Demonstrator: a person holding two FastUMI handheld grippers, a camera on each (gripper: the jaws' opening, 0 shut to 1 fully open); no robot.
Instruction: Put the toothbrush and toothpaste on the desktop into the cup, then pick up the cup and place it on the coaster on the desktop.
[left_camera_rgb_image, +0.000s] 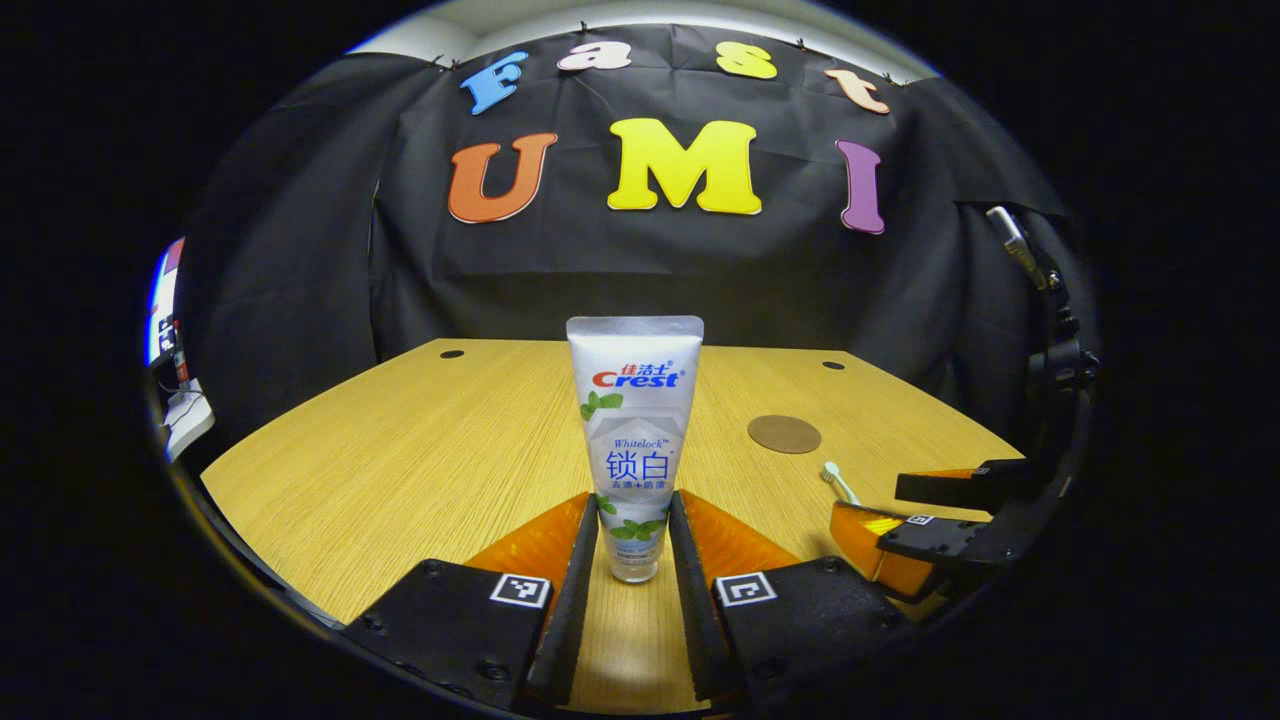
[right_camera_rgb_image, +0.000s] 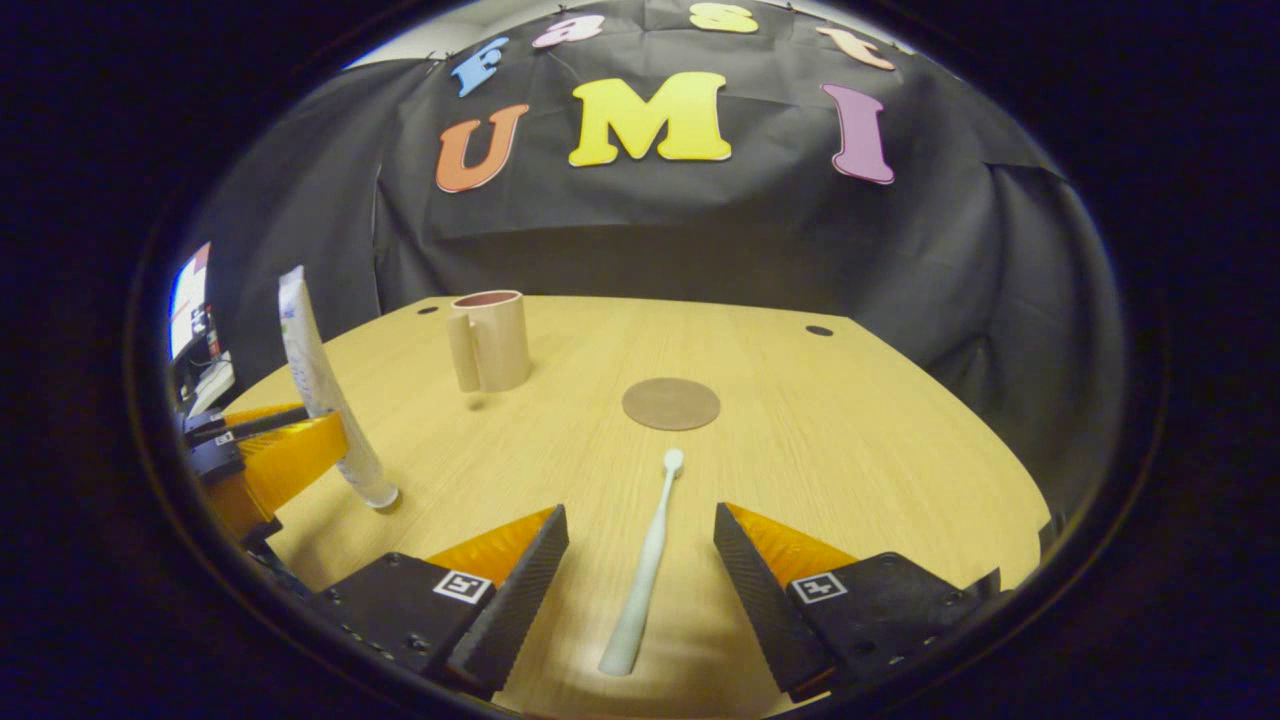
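Left claw (left_camera_rgb_image: 634, 560): closed on toothpaste (left_camera_rgb_image: 634, 440), held upright, cap down. Right claw (right_camera_rgb_image: 640, 560): wide open, straddling toothbrush (right_camera_rgb_image: 645, 565) flat on surface (right_camera_rgb_image: 850, 450). Cup (right_camera_rgb_image: 490, 340) stood beyond; coaster (right_camera_rgb_image: 670, 403) nearby.

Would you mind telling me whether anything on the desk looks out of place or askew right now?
Nothing looks spilled or damaged. The toothpaste tube leans, cap down, between the left gripper's fingers. The toothbrush, cup and coaster sit apart on the desktop.

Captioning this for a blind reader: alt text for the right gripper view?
A toothbrush lies on the wooden table between the open right gripper; beyond sit a round coaster and cup.
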